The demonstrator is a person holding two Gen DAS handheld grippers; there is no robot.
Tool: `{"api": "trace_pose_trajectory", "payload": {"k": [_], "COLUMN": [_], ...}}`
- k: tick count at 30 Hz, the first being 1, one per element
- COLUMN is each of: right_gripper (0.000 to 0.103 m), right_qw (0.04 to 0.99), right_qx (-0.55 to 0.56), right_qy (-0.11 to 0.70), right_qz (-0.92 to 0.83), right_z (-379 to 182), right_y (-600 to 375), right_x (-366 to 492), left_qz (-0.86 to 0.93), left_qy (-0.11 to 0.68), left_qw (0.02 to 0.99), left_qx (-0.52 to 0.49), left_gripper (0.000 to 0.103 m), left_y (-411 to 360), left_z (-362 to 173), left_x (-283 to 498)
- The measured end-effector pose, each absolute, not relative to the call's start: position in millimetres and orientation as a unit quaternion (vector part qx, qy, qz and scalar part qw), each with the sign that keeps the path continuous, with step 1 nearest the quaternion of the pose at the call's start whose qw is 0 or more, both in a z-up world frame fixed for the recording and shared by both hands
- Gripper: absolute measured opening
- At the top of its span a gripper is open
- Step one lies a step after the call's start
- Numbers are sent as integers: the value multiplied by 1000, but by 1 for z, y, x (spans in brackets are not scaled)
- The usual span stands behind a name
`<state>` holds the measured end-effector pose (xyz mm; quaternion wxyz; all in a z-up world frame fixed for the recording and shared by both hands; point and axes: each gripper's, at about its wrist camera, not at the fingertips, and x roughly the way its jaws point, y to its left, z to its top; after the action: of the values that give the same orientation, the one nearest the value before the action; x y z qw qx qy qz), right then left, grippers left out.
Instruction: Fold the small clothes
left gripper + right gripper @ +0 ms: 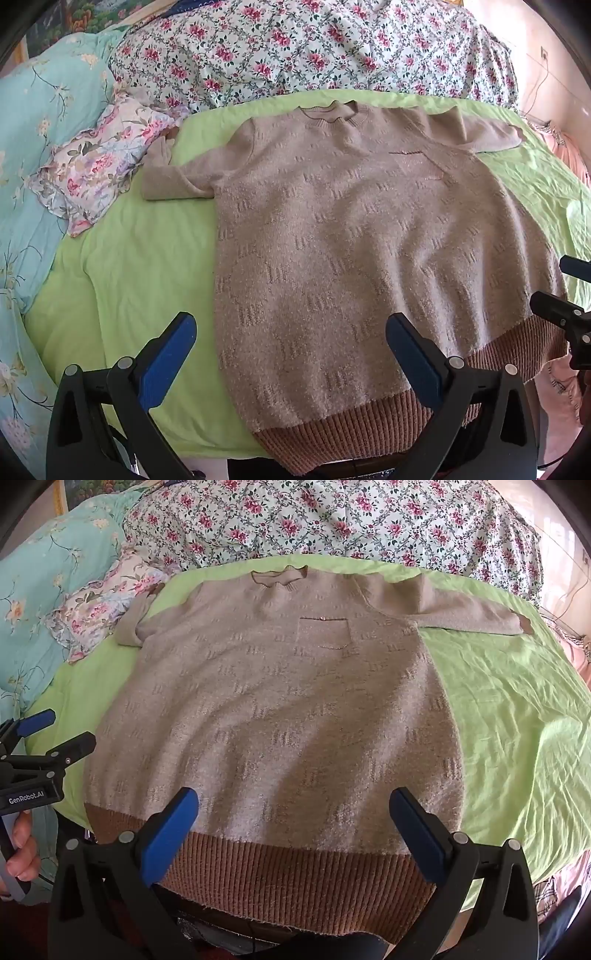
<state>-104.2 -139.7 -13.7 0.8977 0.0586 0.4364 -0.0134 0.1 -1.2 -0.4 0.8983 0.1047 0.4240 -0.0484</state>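
Observation:
A beige knit sweater [354, 236] with a brown ribbed hem lies flat, front up, on a green sheet [129, 258]; it also shows in the right wrist view [280, 709], chest pocket up. Both sleeves stretch outward near the collar. My left gripper [291, 332] is open and empty, hovering over the sweater's lower left edge. My right gripper [293, 812] is open and empty above the hem's middle. The right gripper also shows at the left view's right edge [565, 299]; the left gripper shows at the right view's left edge [48, 734].
A floral quilt [314, 48] is piled behind the sweater. A small floral pillow [99, 162] and a turquoise floral cover [33, 147] lie at the left. The green sheet [517, 709] extends to the right. The bed's front edge is just below the hem.

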Motion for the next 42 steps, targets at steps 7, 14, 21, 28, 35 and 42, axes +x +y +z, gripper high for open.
{"api": "trace_pose_trajectory", "payload": {"k": [7,14,21,28,35,42], "right_gripper": [103,103,103,103,103,103], "right_qw": [898,898,899,900,898,895], "right_qx": [60,58,60,63,62,52], "right_qy": [436,436,434,432,435,443], "right_qz": [-13,-12,-11,-8,-8,-15], "right_z": [-13,-12,-9,-6,-6,-8], "right_y": [-140,-137,-138,-138,-139,-138], "right_x": [-103,-103,-100,-100,-98,-95], "left_qz": [-46,-47,-48,-46,-49,-50], "left_qy": [421,419,419,416,420,423], "left_qw": [900,900,900,902,900,899], "left_qx": [106,106,108,109,106,105], "left_gripper": [103,103,103,103,103,103], "left_y": [-2,-1,-3,-2,-1,-1], "left_z": [0,0,-1,0,0,0], "left_x": [-2,0,1,1,2,3]}}
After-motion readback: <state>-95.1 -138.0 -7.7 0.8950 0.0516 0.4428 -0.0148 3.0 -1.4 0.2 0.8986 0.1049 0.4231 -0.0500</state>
